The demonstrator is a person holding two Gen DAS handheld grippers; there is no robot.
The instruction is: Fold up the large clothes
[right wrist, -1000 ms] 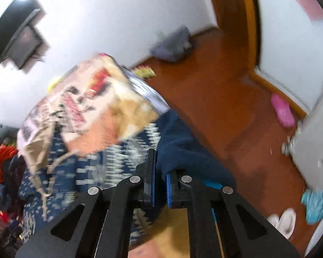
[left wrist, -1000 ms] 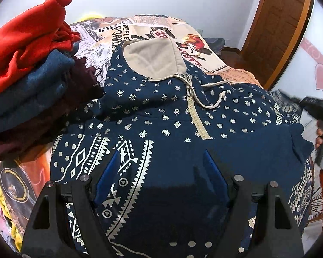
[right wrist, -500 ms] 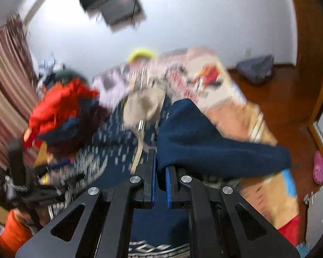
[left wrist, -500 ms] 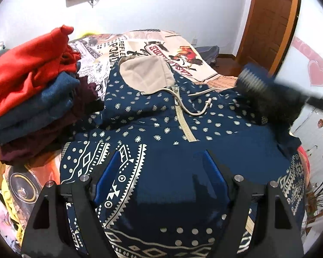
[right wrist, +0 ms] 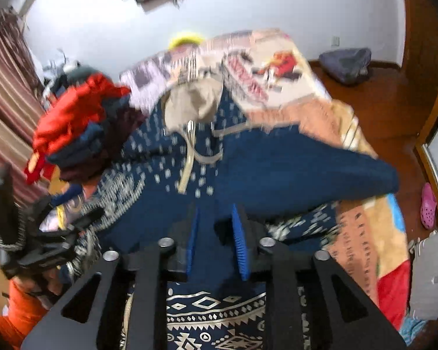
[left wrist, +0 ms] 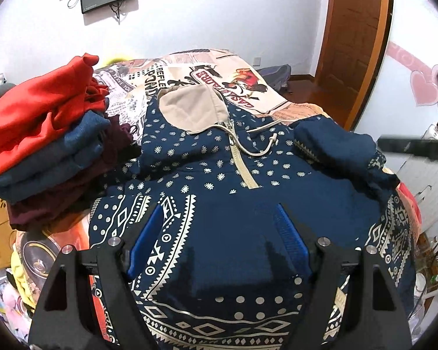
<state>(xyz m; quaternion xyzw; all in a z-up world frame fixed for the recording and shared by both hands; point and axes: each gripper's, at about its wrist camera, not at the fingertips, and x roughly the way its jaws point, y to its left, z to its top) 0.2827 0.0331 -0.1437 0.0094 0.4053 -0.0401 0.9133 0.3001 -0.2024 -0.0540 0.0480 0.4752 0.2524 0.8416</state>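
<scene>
The soft, heavy hoodie (left wrist: pixel 219 180) wants hem-corner grips; left hand-held gripper (left wrist: pixel 217 243) gapes empty, right hand-held gripper (right wrist: pixel 216 233) is opening, sleeve (right wrist: pixel 306 172) free.

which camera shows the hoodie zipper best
The left wrist view. There the zipper is sharp and runs unbroken from the beige hood lining down the chest of the hoodie, with the drawstring beside it. The right wrist view also shows the zipper, but it is smeared by motion blur.

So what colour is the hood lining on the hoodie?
Beige; the hood lining shows best in the left wrist view.
</scene>
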